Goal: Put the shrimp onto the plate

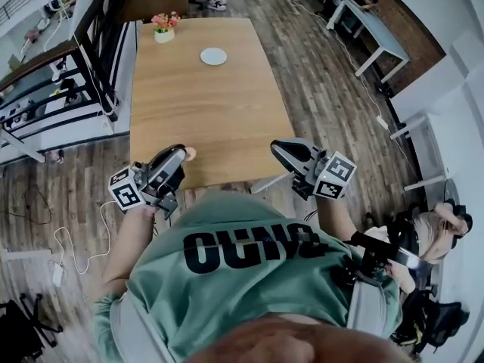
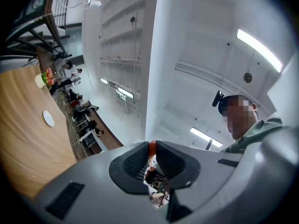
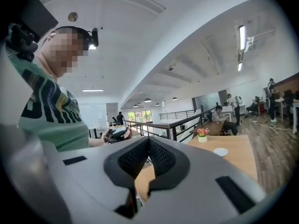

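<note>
A small white plate (image 1: 214, 56) sits at the far end of the long wooden table (image 1: 204, 112); it also shows in the left gripper view (image 2: 48, 118) and the right gripper view (image 3: 220, 151). My left gripper (image 1: 181, 153) hovers over the table's near edge, shut on an orange shrimp (image 1: 189, 154). A thin orange strip of that shrimp (image 2: 152, 148) is pinched between the left gripper (image 2: 153, 143) pads. My right gripper (image 1: 283, 151) hangs at the near right corner. The right gripper (image 3: 149, 140) has its pads meeting at the tips, with nothing between them.
A pot of pink flowers (image 1: 163, 29) stands at the table's far left corner. A black railing (image 1: 98, 59) runs along the left. A white table (image 1: 374, 32) stands far right. A seated person (image 1: 439, 229) is at lower right. Cables (image 1: 76, 248) lie on the floor.
</note>
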Tool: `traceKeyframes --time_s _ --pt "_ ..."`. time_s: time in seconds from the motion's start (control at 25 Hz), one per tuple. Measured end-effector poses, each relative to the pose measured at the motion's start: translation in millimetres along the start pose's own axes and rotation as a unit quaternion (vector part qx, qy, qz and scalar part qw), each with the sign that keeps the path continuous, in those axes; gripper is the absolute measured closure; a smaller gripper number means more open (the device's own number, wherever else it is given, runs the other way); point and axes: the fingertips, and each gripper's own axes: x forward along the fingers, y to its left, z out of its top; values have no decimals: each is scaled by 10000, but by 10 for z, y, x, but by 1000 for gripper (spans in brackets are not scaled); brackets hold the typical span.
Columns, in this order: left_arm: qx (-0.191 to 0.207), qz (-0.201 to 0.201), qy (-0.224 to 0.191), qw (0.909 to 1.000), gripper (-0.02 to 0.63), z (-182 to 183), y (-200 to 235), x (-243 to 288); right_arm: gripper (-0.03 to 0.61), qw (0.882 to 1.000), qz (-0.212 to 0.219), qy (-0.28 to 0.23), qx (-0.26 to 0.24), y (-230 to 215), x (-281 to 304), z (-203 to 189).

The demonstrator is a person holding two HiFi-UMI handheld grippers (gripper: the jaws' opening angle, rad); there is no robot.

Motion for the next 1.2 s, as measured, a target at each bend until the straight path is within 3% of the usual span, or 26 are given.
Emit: traceKeyframes --time_s 0.2,0.32,0.56,0.92,1.2 --pt "364 452 -242 9980 566 -171 25 508 571 9980 621 -43 -61 -642 -221 178" --pt "383 630 -549 9958 566 -220 29 744 571 9958 913 -25 15 -884 -327 195" --pt "420 1146 -592 9908 566 -407 179 929 571 9907 1341 -80 235 -1226 -379 35" --pt "431 1295 -512 9893 566 -349 425 1056 571 9886 1422 -138 477 -1548 -212 -103" --pt "209 923 -530 9941 566 106 870 683 571 9945 989 22 331 -1612 378 -59"
